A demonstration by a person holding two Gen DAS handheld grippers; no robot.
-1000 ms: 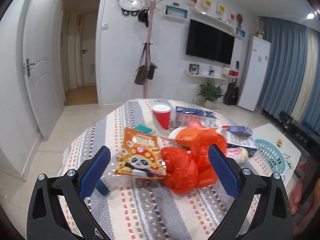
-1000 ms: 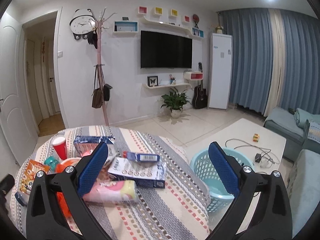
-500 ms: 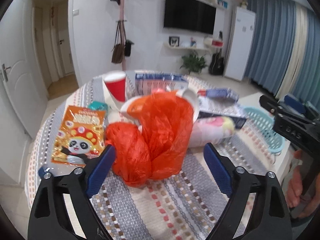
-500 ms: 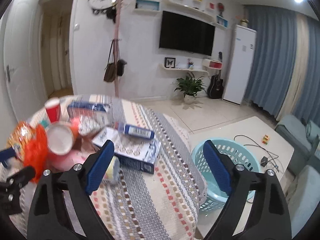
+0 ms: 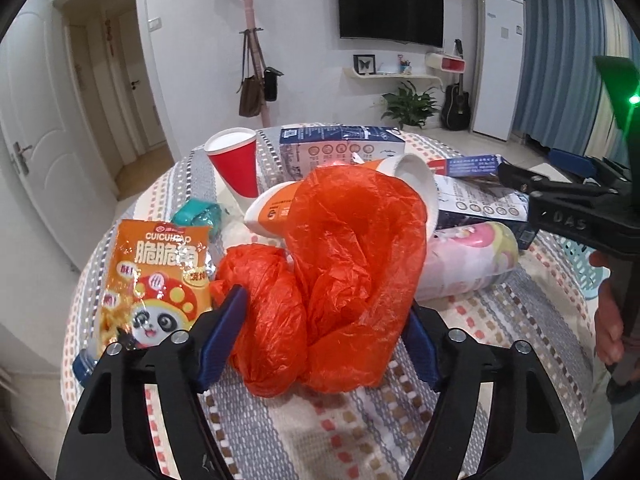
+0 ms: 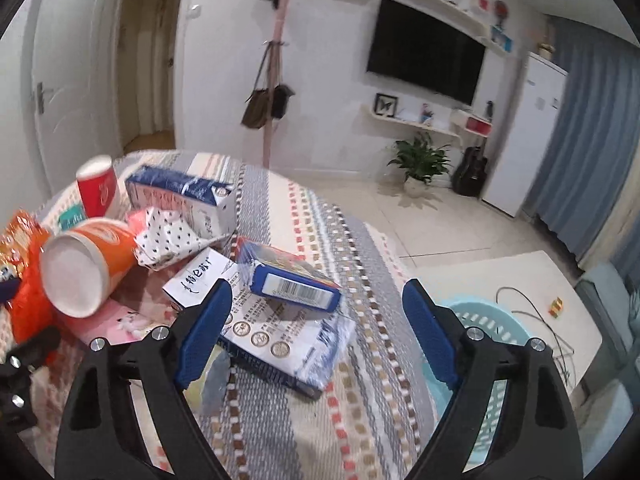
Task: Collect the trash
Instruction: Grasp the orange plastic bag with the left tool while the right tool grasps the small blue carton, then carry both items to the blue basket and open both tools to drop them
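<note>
A crumpled orange plastic bag [image 5: 332, 280] lies on the round striped table [image 5: 360, 432]. My left gripper [image 5: 320, 336] is open, its blue fingers on either side of the bag's near end. My right gripper [image 6: 316, 336] is open and empty above a blue and white carton [image 6: 288, 340] with a small blue box [image 6: 292, 282] on top. An orange paper cup [image 6: 84, 272] lies on its side. A light blue basket [image 6: 492, 340] stands on the floor right of the table.
An orange panda snack bag [image 5: 156, 280], a red paper cup [image 5: 236, 164], a teal packet [image 5: 198, 216], a blue carton [image 5: 340, 146] and a pink roll [image 5: 468, 260] crowd the table. A low white table [image 6: 500, 276] with cables stands behind the basket.
My left gripper has moved in on the orange bag, which now sits between its fingers. My right gripper has swung down and left over the cartons.
</note>
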